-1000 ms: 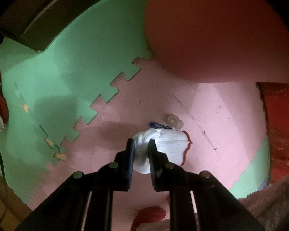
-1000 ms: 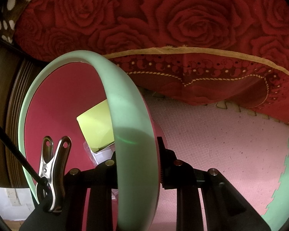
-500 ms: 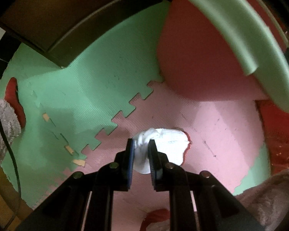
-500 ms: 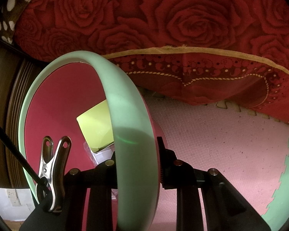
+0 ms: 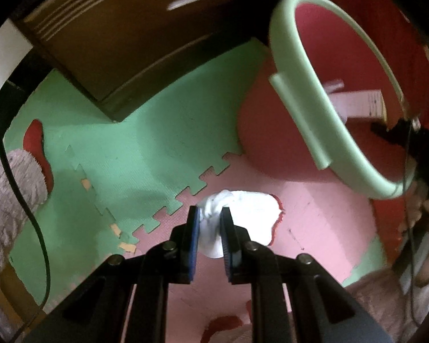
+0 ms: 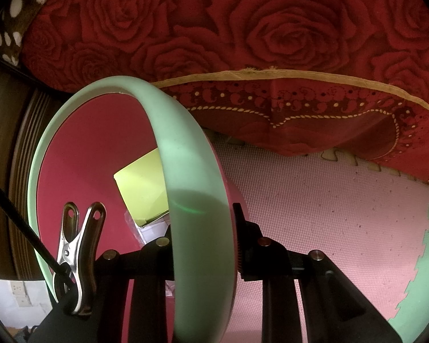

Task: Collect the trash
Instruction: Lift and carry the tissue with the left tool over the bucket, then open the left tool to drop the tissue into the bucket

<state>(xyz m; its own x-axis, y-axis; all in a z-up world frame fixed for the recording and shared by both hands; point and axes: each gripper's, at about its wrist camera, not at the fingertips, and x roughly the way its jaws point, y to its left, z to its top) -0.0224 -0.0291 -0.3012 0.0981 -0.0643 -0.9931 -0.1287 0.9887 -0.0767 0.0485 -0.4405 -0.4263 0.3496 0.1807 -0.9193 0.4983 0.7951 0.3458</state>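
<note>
Two claws, each occupied. Left claw (image 5: 209,223), pointing down at the floor: pressed together on crumpled white tissue wad (image 5: 240,214), pinched at its near edge, bulk of wad trailing ahead and right of the pads, clear of the pink foam floor mat (image 5: 314,228) below. Left of that claw: green interlocking foam mat (image 5: 128,148), dark wooden cabinet base (image 5: 114,57) ahead of it.

Ahead and to the right of left claw: red plastic bin with pale green rim (image 5: 323,131), mouth tilted toward the claw, white paper already inside. Target opening therefore up-right of the wad, near, rim between wad and cavity. Judgement: next move a carry rightward and over the near rim, then release.

Right claw (image 6: 203,243): clamped across that same bin's green rim (image 6: 191,171), one finger inside, one outside. Yellow-green card (image 6: 143,188) inside, just left of claw. Red rose-patterned bedspread (image 6: 271,43) ahead.
</note>
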